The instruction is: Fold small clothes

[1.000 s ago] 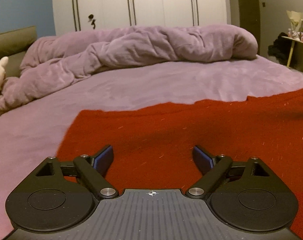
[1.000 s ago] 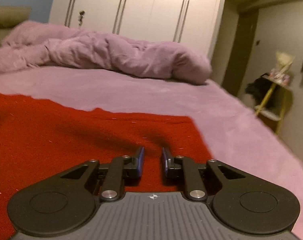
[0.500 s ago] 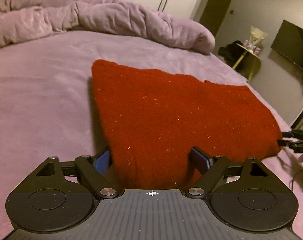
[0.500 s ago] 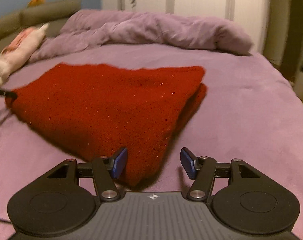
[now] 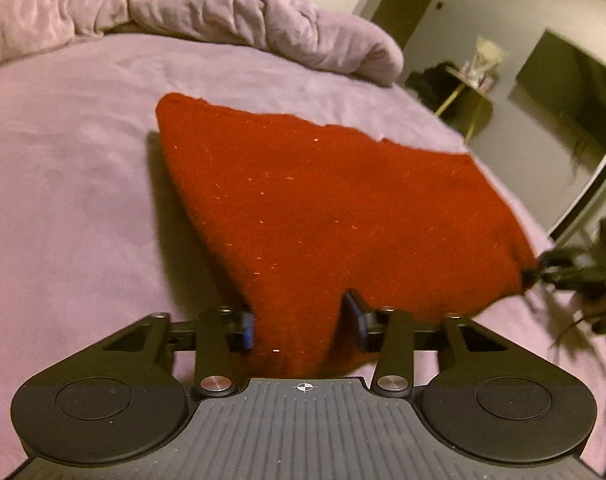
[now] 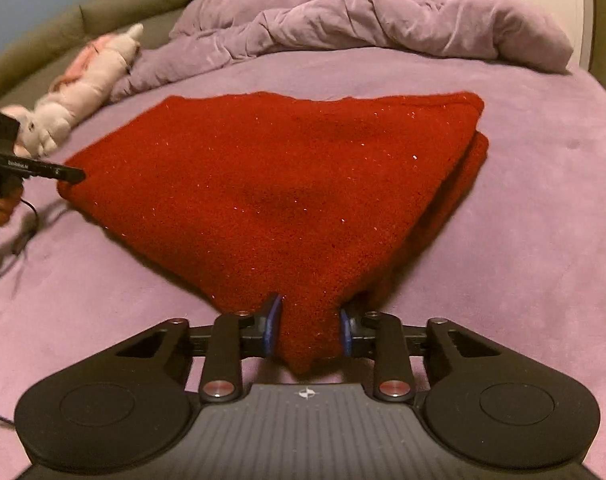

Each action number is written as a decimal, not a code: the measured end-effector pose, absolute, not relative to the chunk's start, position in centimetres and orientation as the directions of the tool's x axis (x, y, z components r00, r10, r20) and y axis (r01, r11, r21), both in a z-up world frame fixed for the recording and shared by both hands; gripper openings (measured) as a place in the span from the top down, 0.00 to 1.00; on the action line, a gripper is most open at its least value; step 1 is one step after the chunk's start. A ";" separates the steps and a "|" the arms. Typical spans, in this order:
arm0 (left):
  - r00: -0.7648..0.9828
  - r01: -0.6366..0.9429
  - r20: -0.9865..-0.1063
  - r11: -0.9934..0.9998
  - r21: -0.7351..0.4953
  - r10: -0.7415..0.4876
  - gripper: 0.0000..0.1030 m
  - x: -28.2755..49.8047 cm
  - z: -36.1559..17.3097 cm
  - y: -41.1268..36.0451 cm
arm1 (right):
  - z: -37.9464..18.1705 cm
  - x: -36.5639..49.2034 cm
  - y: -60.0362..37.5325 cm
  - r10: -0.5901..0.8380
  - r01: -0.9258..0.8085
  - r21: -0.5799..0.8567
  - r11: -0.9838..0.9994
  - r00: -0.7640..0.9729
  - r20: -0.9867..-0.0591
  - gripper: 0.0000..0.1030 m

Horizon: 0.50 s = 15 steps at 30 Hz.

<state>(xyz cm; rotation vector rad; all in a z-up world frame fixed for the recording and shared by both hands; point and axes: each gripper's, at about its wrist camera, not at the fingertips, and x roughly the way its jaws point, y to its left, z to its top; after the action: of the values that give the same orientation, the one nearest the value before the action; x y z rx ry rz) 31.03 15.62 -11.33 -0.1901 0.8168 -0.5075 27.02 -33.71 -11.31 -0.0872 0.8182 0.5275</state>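
A red knitted garment [image 5: 335,208] lies folded over on the purple bed, also seen in the right wrist view [image 6: 287,184]. My left gripper [image 5: 303,326] has its jaws closed in on the garment's near left corner, cloth bunched between the blue pads. My right gripper [image 6: 307,330] has its jaws closed in on the near right corner, with a red tip hanging below. Each gripper shows in the other's view at the garment's far corner: the right one [image 5: 575,268], the left one [image 6: 43,170].
A crumpled purple duvet [image 6: 383,20] lies across the back of the bed [image 6: 543,200]. A pink plush toy [image 6: 83,88] lies at the left by a green headboard. A yellow side table [image 5: 471,92] stands beyond the bed's right edge. White wardrobes are behind.
Both grippers swung outward to the garment's near corners and their jaws narrowed onto the cloth. The garment went from spread flat to lying folded over with its near edge lifted.
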 end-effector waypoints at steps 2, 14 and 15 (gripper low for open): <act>0.600 0.347 -0.649 0.883 -0.317 -0.469 0.87 31.1 -10.3 15.4 | -10.1 27.1 -33.4 0.419 -0.463 0.142 0.875 0.576 -0.702 0.86; 0.612 0.259 -0.673 0.909 -0.325 -0.415 0.88 30.8 -10.0 15.8 | -9.6 25.5 -35.5 0.382 -0.351 0.186 0.918 0.653 -0.654 0.88; 0.620 0.266 -0.664 0.908 -0.323 -0.418 0.88 30.7 -9.6 15.8 | -9.5 25.4 -36.2 0.408 -0.345 0.228 0.910 0.660 -0.631 0.88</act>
<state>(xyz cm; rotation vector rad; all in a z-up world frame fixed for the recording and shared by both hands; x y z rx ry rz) 30.67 15.81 -9.65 -0.2009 0.8123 -0.3959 25.36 -36.21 -9.51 0.0912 0.7356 0.4268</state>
